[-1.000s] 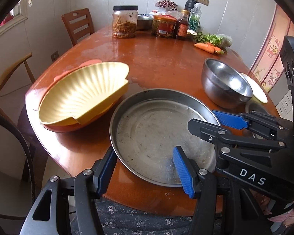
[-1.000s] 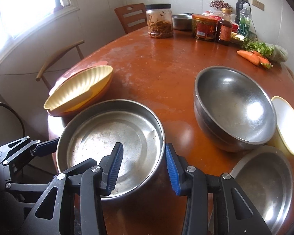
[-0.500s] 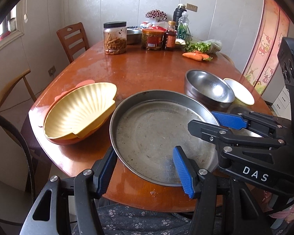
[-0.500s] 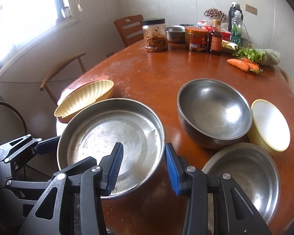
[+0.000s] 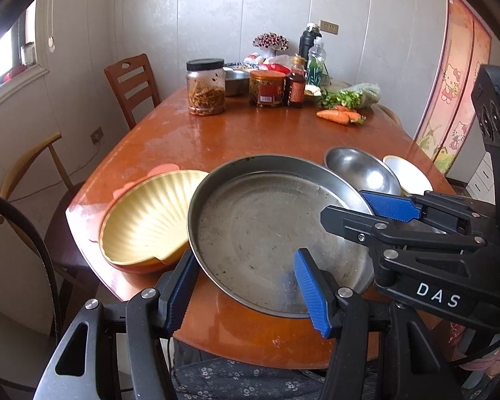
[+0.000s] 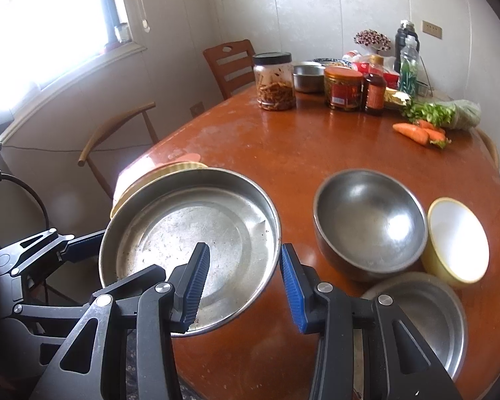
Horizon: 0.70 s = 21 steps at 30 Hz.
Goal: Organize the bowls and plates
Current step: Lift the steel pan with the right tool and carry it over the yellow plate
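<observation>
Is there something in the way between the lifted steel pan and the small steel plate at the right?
Nothing visible does. Only bare table lies between the pan and the steel plate. The steel bowl stands just behind the plate, close to its far rim.

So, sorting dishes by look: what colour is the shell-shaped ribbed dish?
Pale yellow shell-shaped dish, nested in an orange one; clearest in the left wrist view.

The pan (image 6: 190, 250) sits left of the steel bowl (image 6: 366, 223); the shell dish (image 5: 146, 220) lies left of the pan. The jars (image 6: 275, 81) stand behind, at the table's (image 6: 300, 153) far edge.
</observation>
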{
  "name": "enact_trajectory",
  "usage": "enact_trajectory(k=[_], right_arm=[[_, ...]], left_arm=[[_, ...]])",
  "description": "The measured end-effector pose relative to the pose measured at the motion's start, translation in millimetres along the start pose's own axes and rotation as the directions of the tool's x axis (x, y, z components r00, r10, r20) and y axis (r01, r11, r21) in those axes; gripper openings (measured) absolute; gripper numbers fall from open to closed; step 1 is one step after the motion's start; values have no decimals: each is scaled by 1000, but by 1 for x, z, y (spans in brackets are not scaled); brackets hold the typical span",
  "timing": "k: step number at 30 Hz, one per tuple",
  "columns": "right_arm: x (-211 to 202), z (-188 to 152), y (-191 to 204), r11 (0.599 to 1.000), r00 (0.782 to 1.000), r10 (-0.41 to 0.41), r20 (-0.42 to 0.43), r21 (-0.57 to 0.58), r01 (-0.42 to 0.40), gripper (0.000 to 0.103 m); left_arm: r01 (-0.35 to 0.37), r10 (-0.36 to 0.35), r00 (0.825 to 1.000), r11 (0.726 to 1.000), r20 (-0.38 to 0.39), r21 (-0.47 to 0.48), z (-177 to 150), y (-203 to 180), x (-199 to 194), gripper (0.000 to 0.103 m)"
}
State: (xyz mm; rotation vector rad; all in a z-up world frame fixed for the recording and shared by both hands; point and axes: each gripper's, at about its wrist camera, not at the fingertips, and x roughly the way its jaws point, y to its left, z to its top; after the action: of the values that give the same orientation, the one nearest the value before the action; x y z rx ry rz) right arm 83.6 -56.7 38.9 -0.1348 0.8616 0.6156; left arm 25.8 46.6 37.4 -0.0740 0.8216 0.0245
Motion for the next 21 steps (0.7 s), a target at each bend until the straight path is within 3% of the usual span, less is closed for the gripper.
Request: enact_trajectory(k=[9, 21], right_arm=[[6, 40, 35, 998, 999, 19, 37, -65, -16, 45], [51, 89, 85, 987, 997, 71, 8, -142, -70, 45]], left_arm=[[-25, 27, 999, 999, 43, -35, 20, 41, -10, 59], [-89, 96, 994, 989, 53, -117, 39, 108, -3, 59]])
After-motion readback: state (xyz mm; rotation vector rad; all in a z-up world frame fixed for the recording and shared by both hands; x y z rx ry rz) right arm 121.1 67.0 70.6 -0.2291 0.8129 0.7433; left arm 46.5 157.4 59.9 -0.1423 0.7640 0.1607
